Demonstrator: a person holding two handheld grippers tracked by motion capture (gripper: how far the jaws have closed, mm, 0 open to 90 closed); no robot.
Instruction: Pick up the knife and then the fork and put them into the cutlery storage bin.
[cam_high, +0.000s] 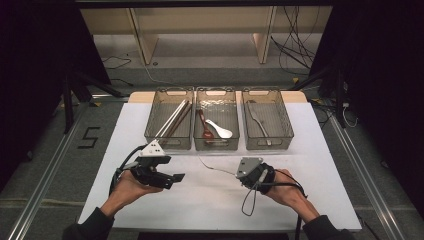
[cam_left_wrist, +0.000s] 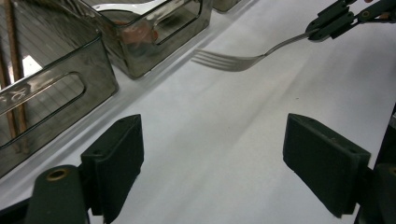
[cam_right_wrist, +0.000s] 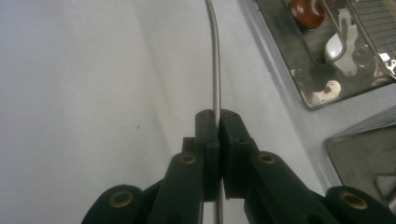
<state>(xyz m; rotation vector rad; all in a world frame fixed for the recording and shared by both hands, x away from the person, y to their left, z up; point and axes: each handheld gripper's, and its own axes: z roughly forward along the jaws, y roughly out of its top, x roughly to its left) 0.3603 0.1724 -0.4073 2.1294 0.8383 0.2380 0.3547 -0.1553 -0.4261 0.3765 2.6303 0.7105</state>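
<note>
A metal fork (cam_high: 214, 168) juts out low over the white table (cam_high: 210, 205), tines toward the bins. My right gripper (cam_high: 240, 174) is shut on its handle. The right gripper view has the thin handle (cam_right_wrist: 215, 70) pinched between the closed jaws (cam_right_wrist: 218, 117) and curving away ahead. My left gripper (cam_high: 175, 180) hovers at the left of the table, open and empty. Its own view looks between wide-apart pads (cam_left_wrist: 212, 154) at the fork's tines (cam_left_wrist: 229, 61), with the right gripper (cam_left_wrist: 329, 22) holding the handle farther off.
Three clear bins stand in a row at the back. The left bin (cam_high: 150, 131) holds chopsticks, the middle bin (cam_high: 216, 146) a brown spoon and a white spoon, the right bin (cam_high: 287, 131) a metal utensil. Cables trail from both grippers.
</note>
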